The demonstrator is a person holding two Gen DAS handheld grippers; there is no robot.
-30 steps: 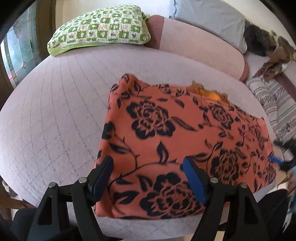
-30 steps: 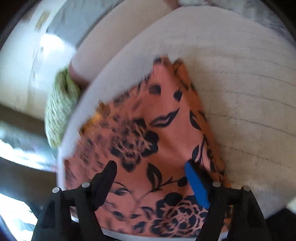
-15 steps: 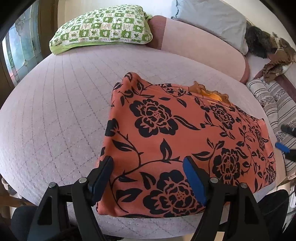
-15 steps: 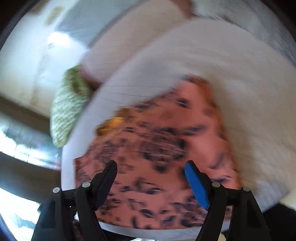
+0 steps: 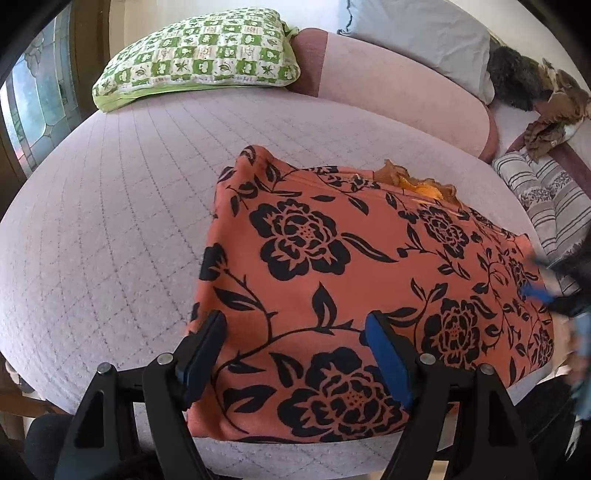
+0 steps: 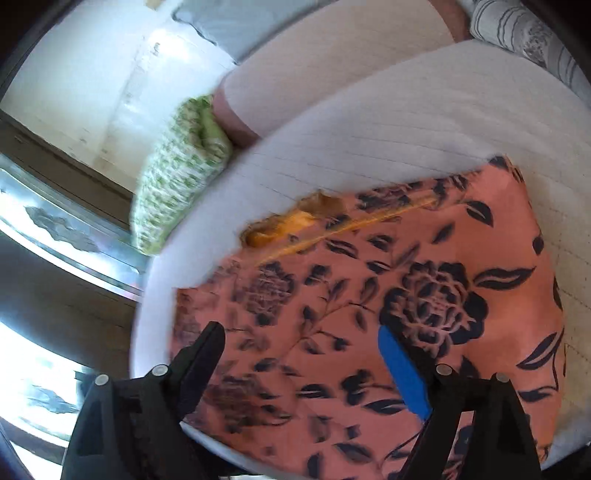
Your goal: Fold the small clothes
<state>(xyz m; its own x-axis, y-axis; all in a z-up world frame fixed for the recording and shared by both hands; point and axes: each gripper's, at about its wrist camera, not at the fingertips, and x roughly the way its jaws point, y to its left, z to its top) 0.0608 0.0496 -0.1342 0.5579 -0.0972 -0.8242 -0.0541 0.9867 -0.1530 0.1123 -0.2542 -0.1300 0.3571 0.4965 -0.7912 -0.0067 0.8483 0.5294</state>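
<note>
One orange floral garment [image 5: 354, 280] on one quilted bed [image 5: 110, 229]. Two grippers: left [image 5: 295, 354], right [image 6: 301, 365]. Pillows: one green-checked [image 5: 199, 55], one grey [image 5: 417, 33]. One pink bolster [image 5: 399, 96]. One striped cloth [image 5: 546, 199]. One heap of brown clothing [image 5: 546, 110]; its pieces cannot be counted.

Left wrist view: bright, even daylight, sharp across most of the frame; soft shadows only under the fingers [image 5: 207, 350]. Stained-glass window [image 5: 33, 110] at far left is the likely light source. Strong fisheye bend w/ dark vignette at corners. Right gripper [image 5: 554, 291] at the right edge is motion-smeared.

Right wrist view: blurred overall, esp. the green pillow [image 6: 177, 173] and left part of the floral cloth [image 6: 369, 295]. Wall [image 6: 110, 74] and window [image 6: 44, 229] blown out w/ glare; bedspread [image 6: 406, 129] washed pale.
</note>
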